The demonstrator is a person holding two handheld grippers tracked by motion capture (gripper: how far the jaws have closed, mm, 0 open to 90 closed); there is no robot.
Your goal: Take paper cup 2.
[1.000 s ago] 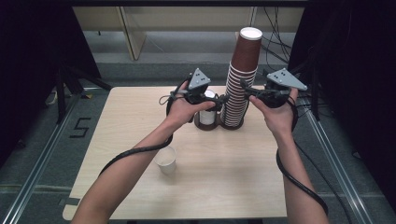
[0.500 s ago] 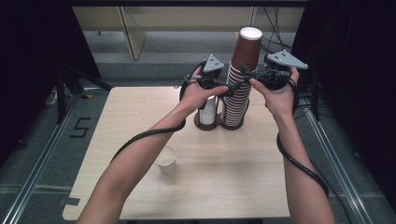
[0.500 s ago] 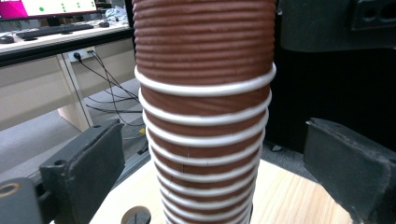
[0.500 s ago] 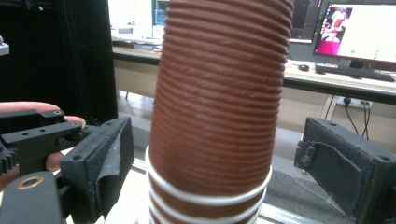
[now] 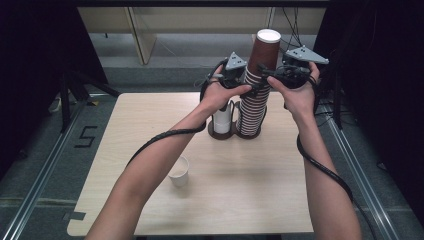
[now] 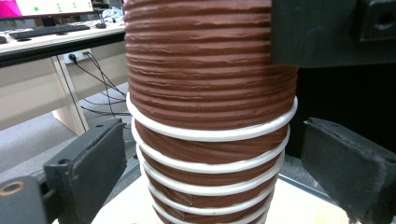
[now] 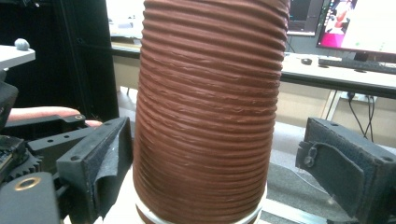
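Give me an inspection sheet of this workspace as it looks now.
Surface: light wooden table, mostly bare.
Job's things: tall stack of brown ribbed cups and short stack of white cups on a dark base.
Clutter: single white cup standing apart.
Grippers: left claw open around the brown stack's rims; right claw open around the top cup.
Cables: black cable along the left forearm.
Surroundings: grey floor.

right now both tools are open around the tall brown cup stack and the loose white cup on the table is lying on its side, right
Not quite. The left tool and right tool are open around the brown cup stack, but the high view shows the loose white cup standing upright, mouth up, not on its side.
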